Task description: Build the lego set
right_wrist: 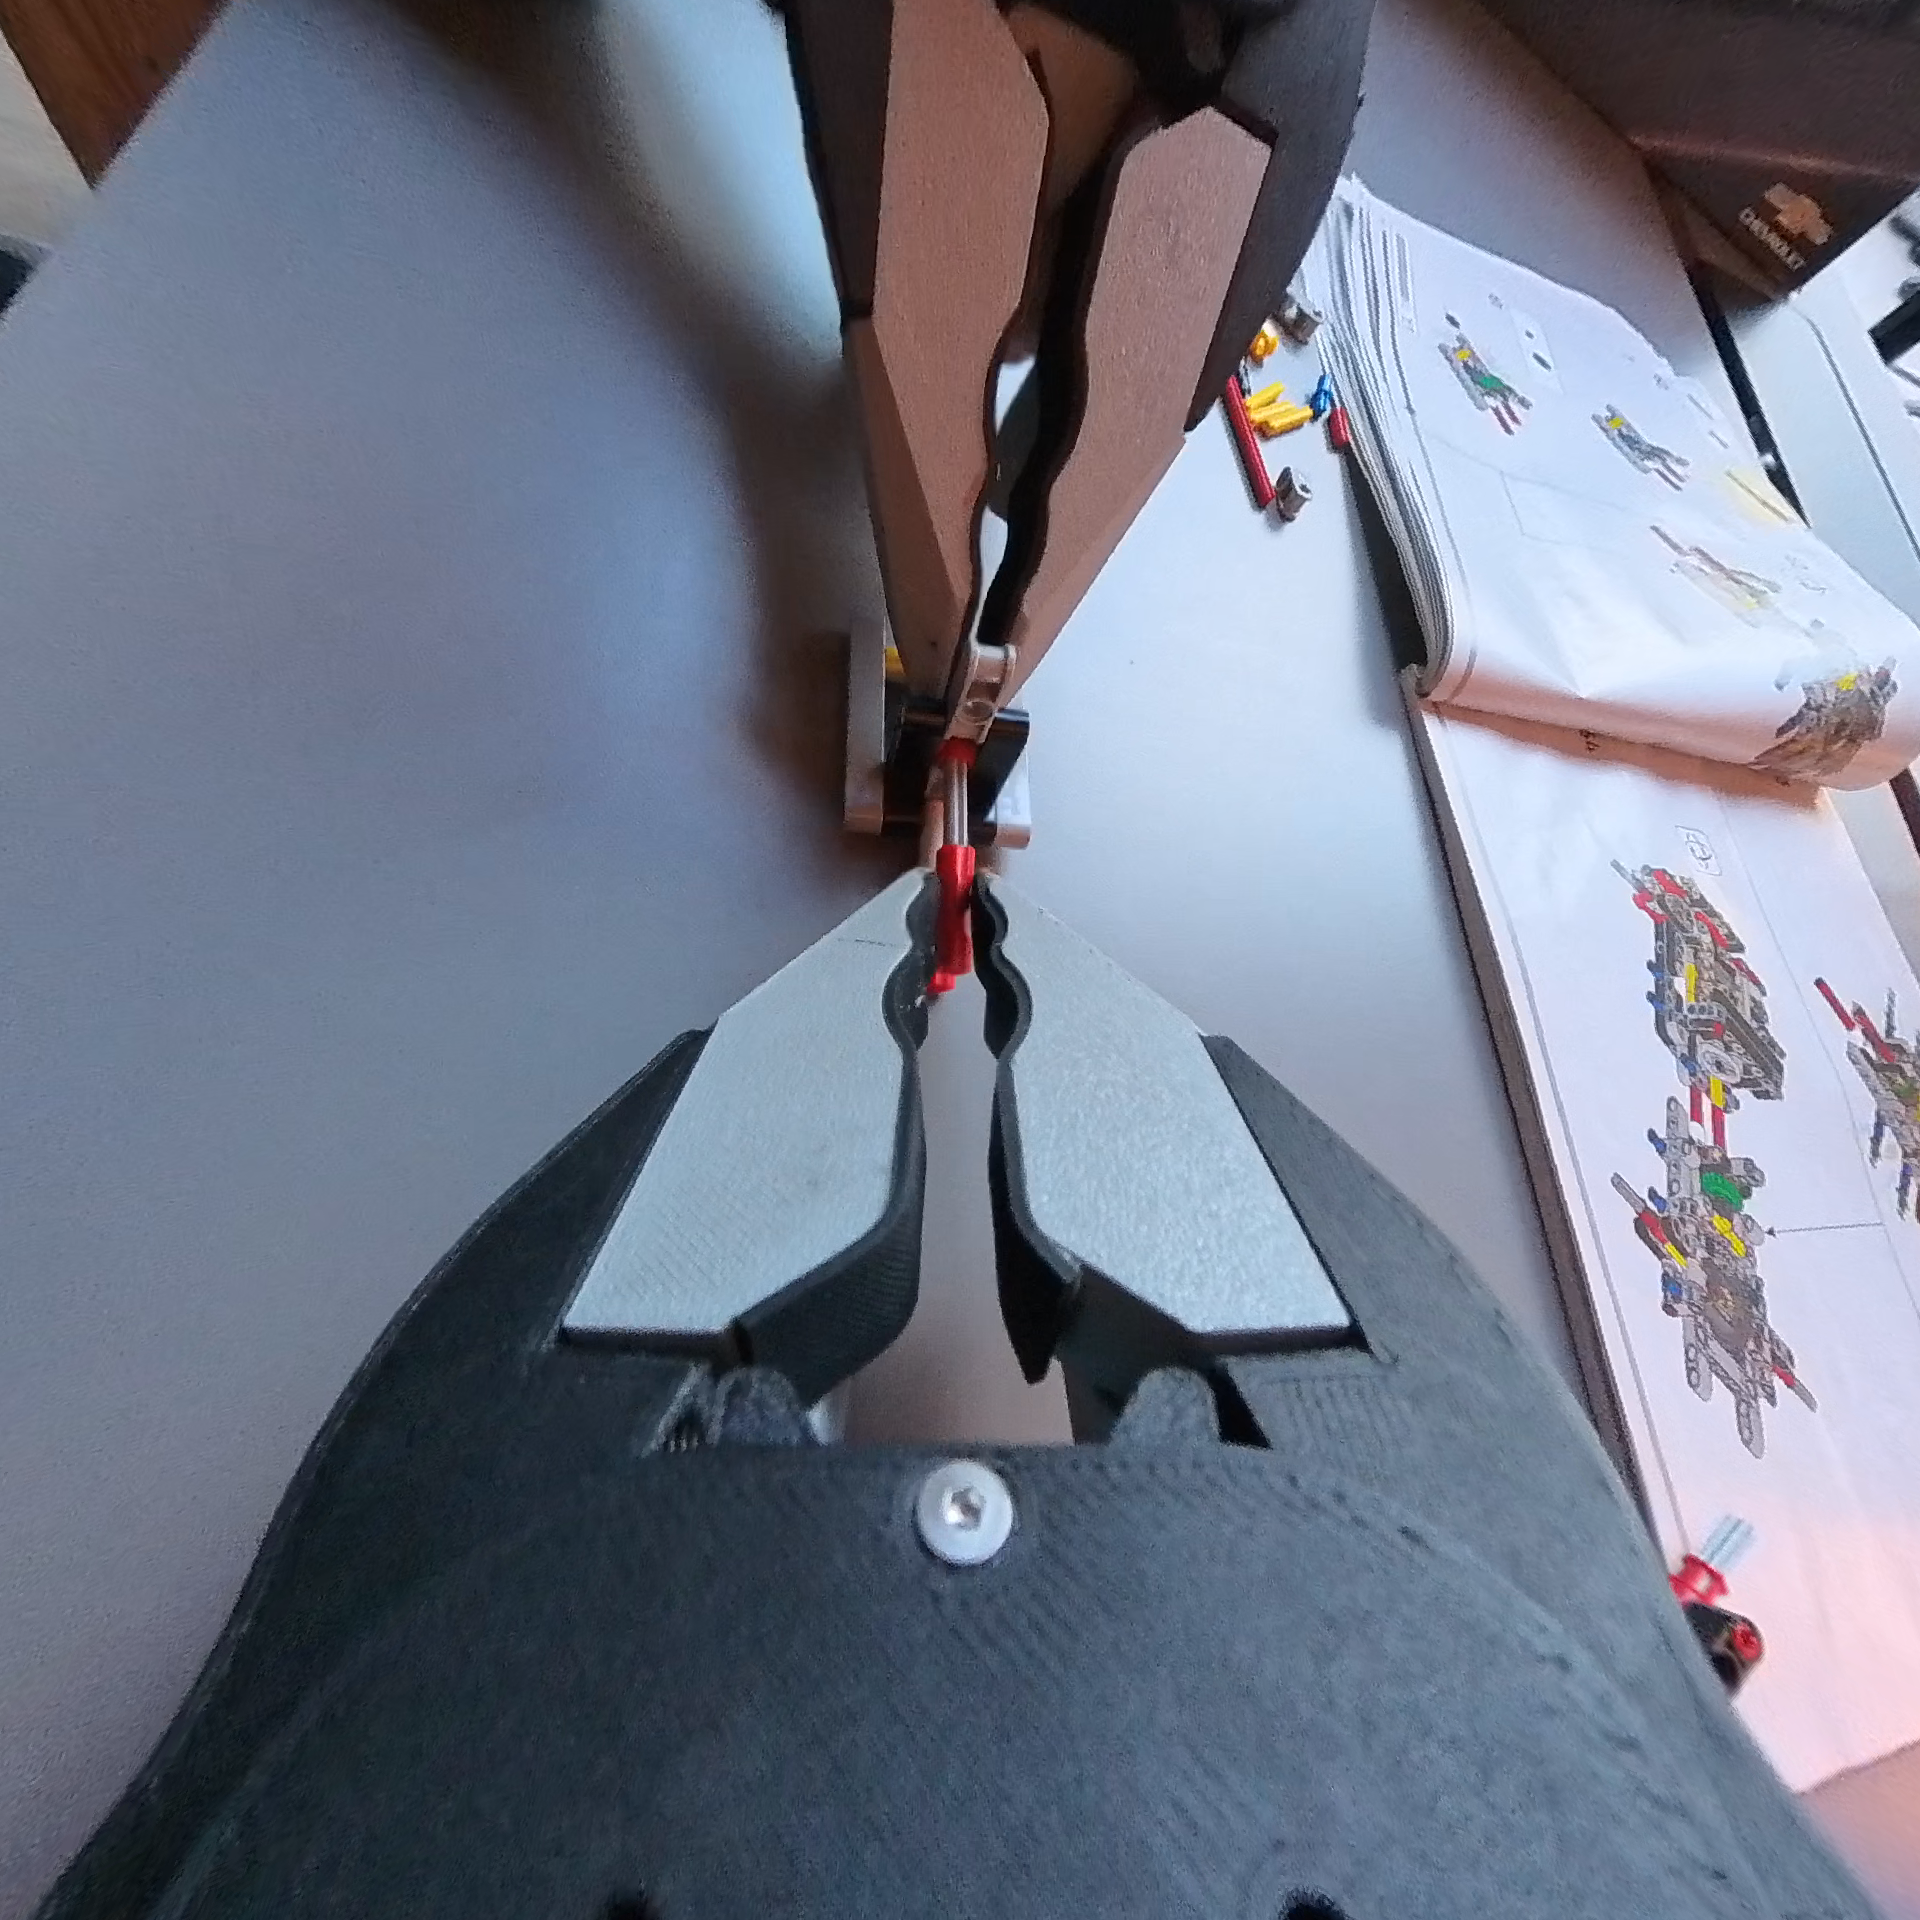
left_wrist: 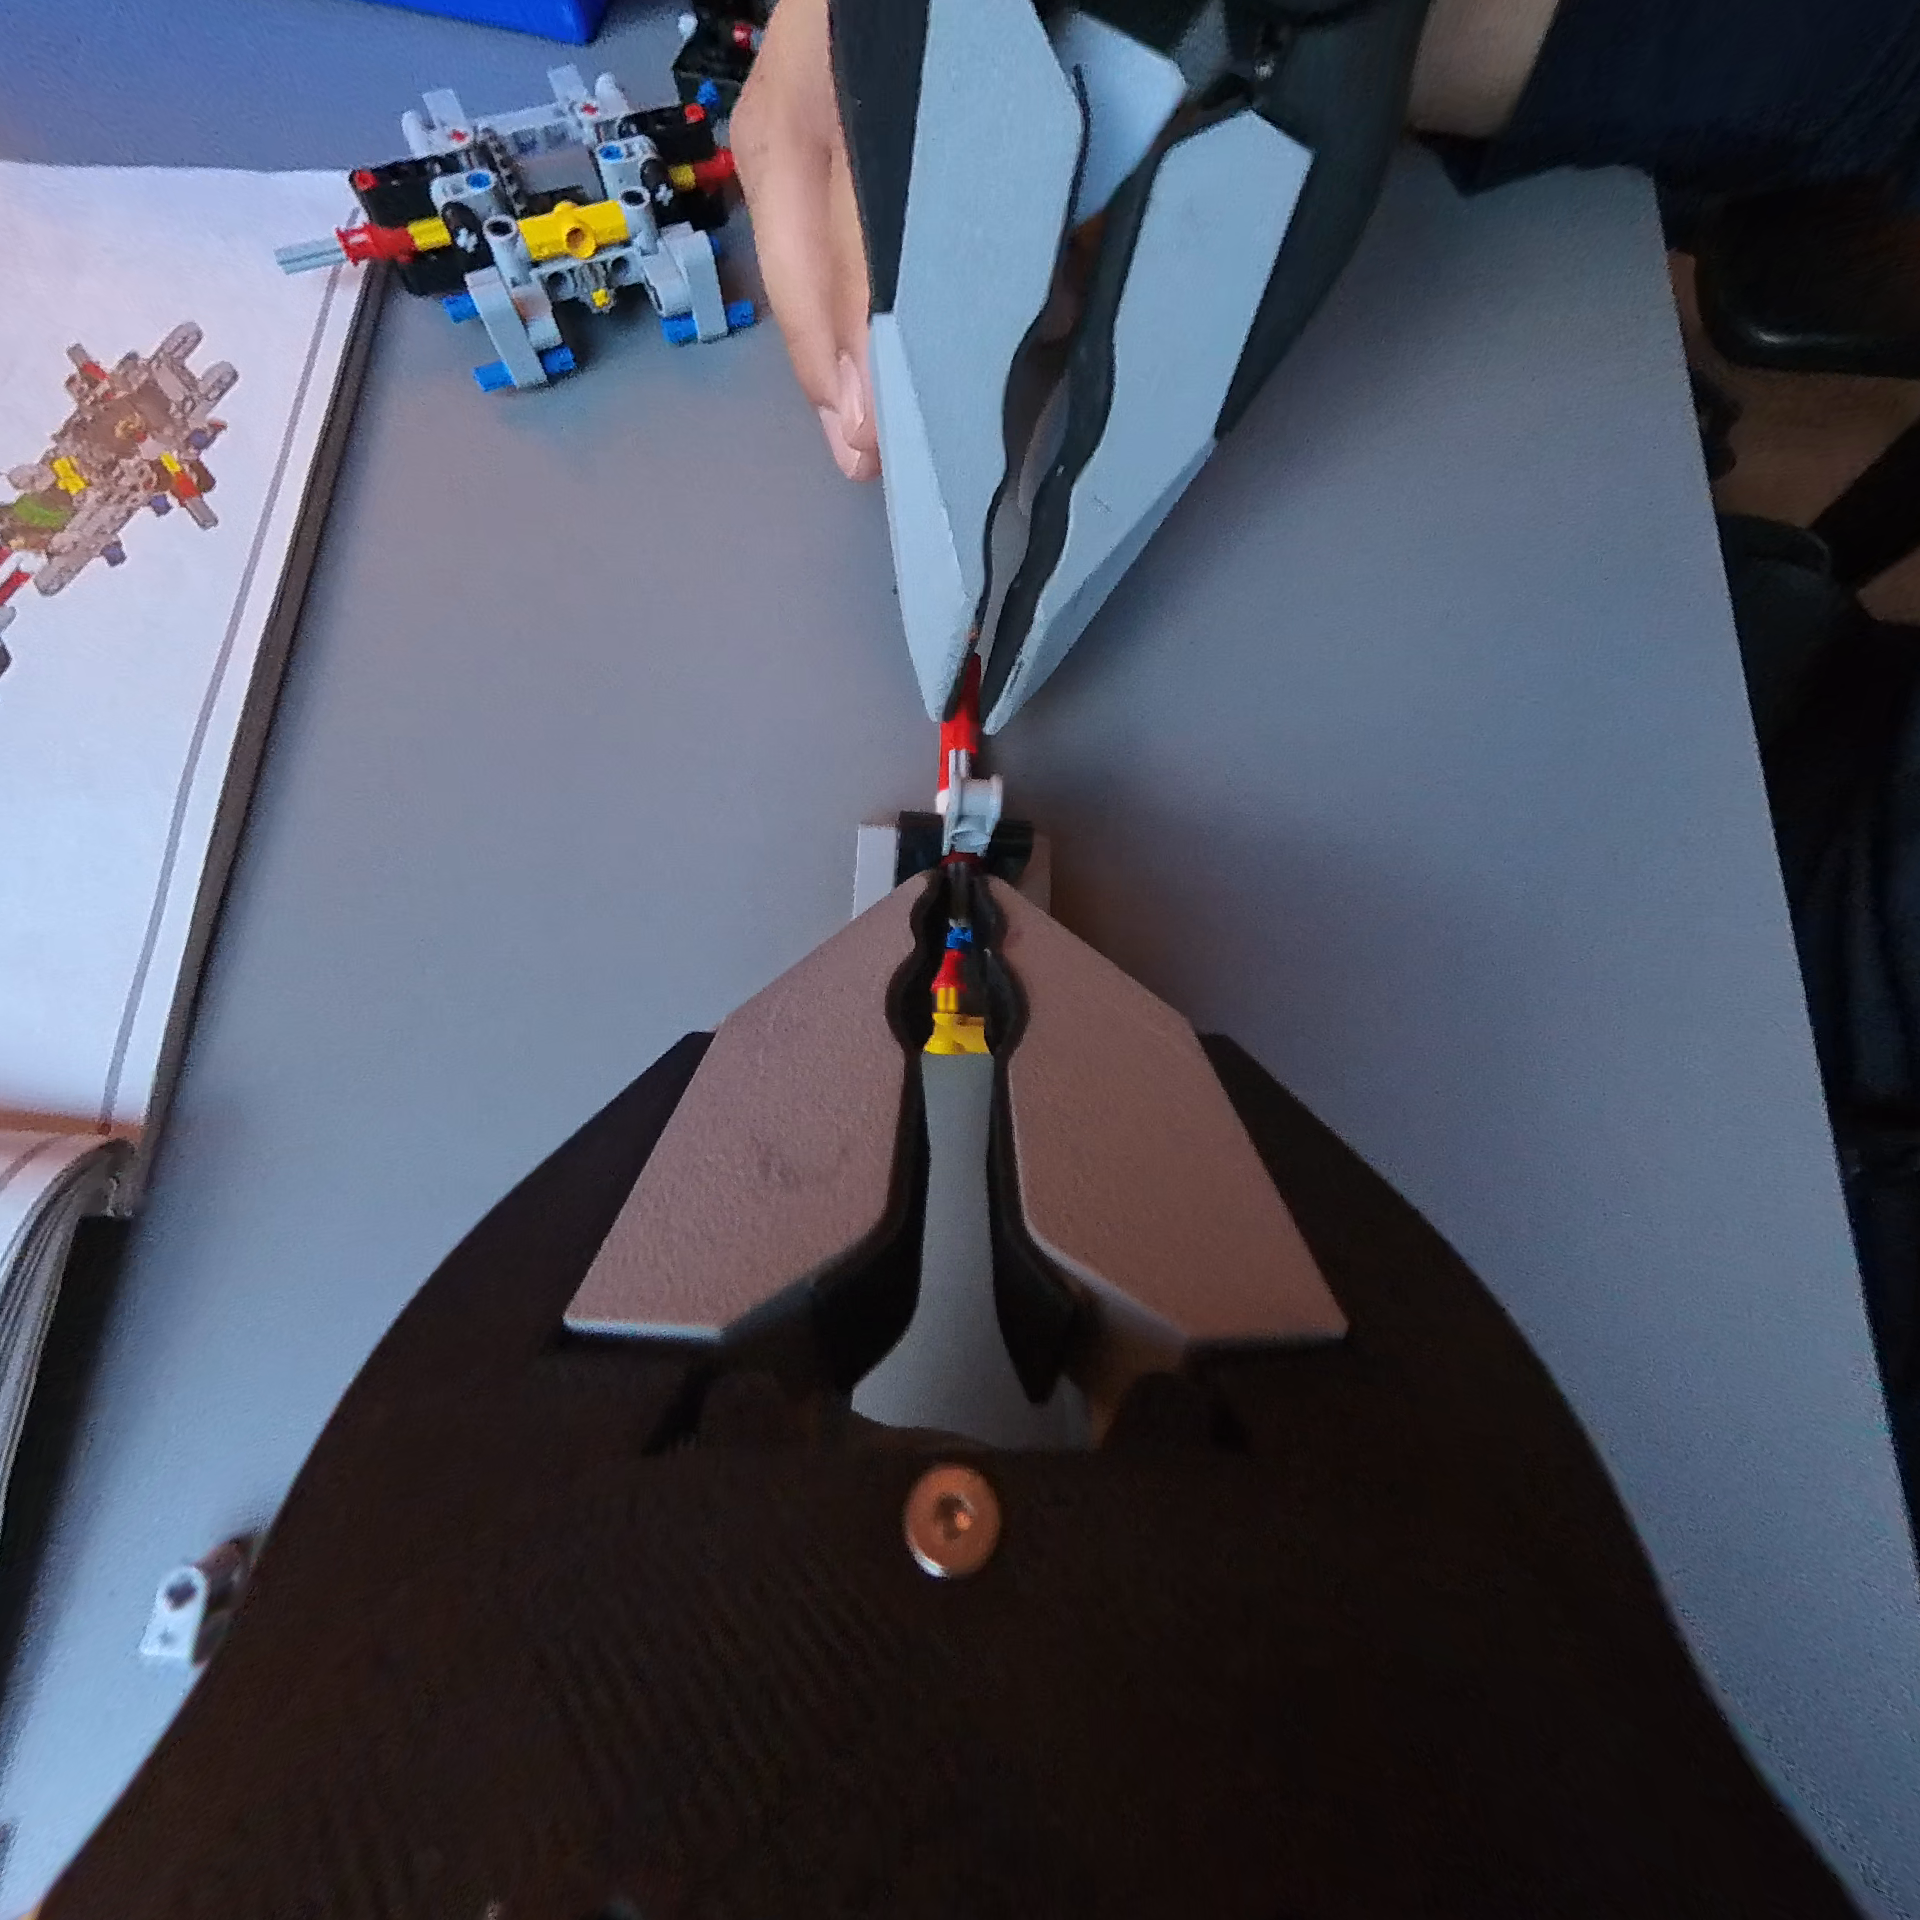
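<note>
Small brick-toy rod assembly (left_wrist: pixel 966 800): slim axle strung with a grey connector, red bushes, blue and yellow bits at one end. It hangs between your two grippers, above the grey table (left_wrist: pixel 520 727).

Your left gripper (left_wrist: pixel 961 883) is clamped on the end with the blue, red and yellow pieces, fingers closed snug around it. Your right gripper (right_wrist: pixel 951 894) pinches the red pin at the opposite end, tips nearly together. A black-and-white block (right_wrist: pixel 894 769) sits on the table just under the rod. Manual (right_wrist: pixel 1662 935) and larger model (left_wrist: pixel 561 229) lie well apart.
</note>
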The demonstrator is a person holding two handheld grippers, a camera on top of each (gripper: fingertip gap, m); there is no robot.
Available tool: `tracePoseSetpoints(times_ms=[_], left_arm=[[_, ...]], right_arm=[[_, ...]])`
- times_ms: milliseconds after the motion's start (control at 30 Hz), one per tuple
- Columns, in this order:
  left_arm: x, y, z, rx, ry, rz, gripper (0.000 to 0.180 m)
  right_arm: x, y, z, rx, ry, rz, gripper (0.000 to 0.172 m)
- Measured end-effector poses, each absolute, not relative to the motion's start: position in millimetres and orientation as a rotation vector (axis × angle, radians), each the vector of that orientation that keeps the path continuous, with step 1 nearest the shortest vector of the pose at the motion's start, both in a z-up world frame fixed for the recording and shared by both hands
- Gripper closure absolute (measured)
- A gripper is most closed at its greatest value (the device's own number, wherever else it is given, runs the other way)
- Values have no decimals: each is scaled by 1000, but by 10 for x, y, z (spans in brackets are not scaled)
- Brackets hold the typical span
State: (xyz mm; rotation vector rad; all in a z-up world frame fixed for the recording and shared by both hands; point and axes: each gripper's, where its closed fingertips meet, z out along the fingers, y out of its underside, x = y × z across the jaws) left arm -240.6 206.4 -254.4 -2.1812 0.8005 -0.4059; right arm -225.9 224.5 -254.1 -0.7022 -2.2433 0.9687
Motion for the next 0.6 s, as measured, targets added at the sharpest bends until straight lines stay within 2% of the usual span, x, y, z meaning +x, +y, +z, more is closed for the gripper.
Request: tracePoseSetpoints(times_ms=[167, 367, 600], left_arm=[[-2399, 2052, -2544, -2067, 942, -342, 180], [-2392, 2068, -2541, -1913, 1097, -155, 180], [-2404, 2105, -2537, -1824, 1200, 75, 180]], right_arm=[[-2254, 2216, -2474, -705, -2218, 1028, 172], [-2203, 2207, -2530, -768, -2263, 1031, 162], [-2216, 2227, -2565, -798, -2270, 1003, 169]])
